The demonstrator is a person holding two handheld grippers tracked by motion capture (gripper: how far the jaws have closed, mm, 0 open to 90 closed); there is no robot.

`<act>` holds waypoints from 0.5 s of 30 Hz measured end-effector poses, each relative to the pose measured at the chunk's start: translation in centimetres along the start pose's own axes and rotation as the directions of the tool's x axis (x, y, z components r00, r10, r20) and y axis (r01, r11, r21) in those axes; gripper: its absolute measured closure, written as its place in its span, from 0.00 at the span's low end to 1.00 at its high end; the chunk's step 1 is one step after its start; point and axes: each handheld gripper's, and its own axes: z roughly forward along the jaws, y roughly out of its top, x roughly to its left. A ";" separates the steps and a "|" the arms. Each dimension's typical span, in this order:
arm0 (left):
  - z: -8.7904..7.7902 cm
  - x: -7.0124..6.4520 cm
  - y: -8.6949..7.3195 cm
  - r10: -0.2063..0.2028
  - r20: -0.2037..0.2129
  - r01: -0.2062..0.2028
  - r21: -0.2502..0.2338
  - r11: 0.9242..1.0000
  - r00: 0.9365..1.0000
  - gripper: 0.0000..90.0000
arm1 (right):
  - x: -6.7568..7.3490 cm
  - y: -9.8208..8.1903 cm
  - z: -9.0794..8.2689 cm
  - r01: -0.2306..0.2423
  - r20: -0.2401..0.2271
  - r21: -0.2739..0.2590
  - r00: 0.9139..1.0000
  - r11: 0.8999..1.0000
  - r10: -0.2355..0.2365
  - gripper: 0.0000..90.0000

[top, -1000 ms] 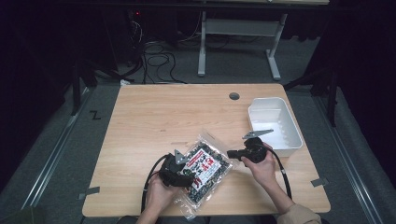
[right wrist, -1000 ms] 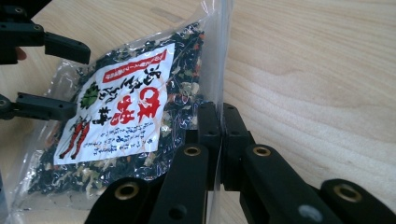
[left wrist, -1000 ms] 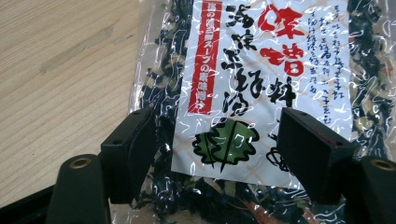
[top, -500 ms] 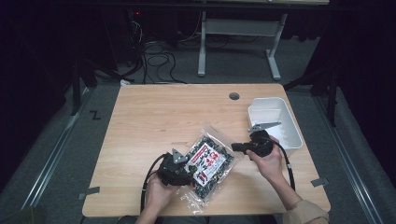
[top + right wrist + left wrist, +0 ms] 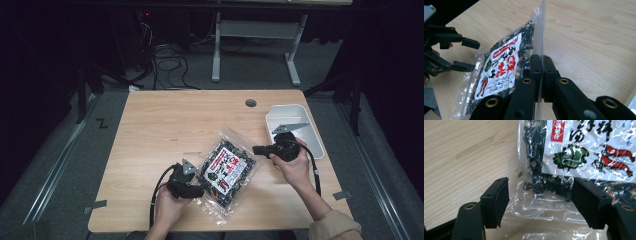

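Low in the high view, the left gripper (image 5: 199, 190) sits at the bottom edge of the seaweed snack bag (image 5: 227, 170). Its jaws have just been closing and stand apart either side of the clear film, with no pad seen pressing on it. This looks like a second hold being readied so the bag can be carried without sagging.

At centre right, the right gripper (image 5: 256, 149) has its jaws pressed together on the bag's upper seam and tilts that end off the table (image 5: 165, 125).

Just right of it, the white bin (image 5: 314, 146) stands open, probably the destination, with the way to it unobstructed. A cable hole (image 5: 250, 103) lies higher up. Desk legs (image 5: 216, 50) and floor cables (image 5: 165, 55) stand beyond, at the top of the frame.
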 end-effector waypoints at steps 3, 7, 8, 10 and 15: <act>0.1 0.1 0.0 -0.004 -0.001 0.004 0.001 1.000 1.000 0.34 | 0.1 0.6 -0.6 0.001 0.006 -0.007 1.000 1.000 -0.001 1.00; -0.1 0.0 0.0 -0.006 -0.003 0.006 -0.006 1.000 1.000 0.34 | 0.3 1.3 -1.1 0.022 0.013 -0.012 1.000 1.000 -0.022 1.00; -0.1 0.1 -0.1 -0.007 -0.001 0.007 -0.007 1.000 1.000 0.34 | 0.3 1.4 -1.2 0.028 0.012 -0.010 1.000 1.000 -0.027 1.00; 0.0 0.2 -0.1 -0.010 -0.003 0.010 -0.004 1.000 1.000 0.34 | 0.4 1.8 -1.4 0.036 0.013 -0.011 0.999 0.999 -0.036 1.00; -0.1 0.2 -0.1 -0.016 -0.007 0.016 -0.007 1.000 1.000 0.35 | 0.8 2.8 -2.0 0.041 0.019 -0.018 0.999 0.999 -0.041 1.00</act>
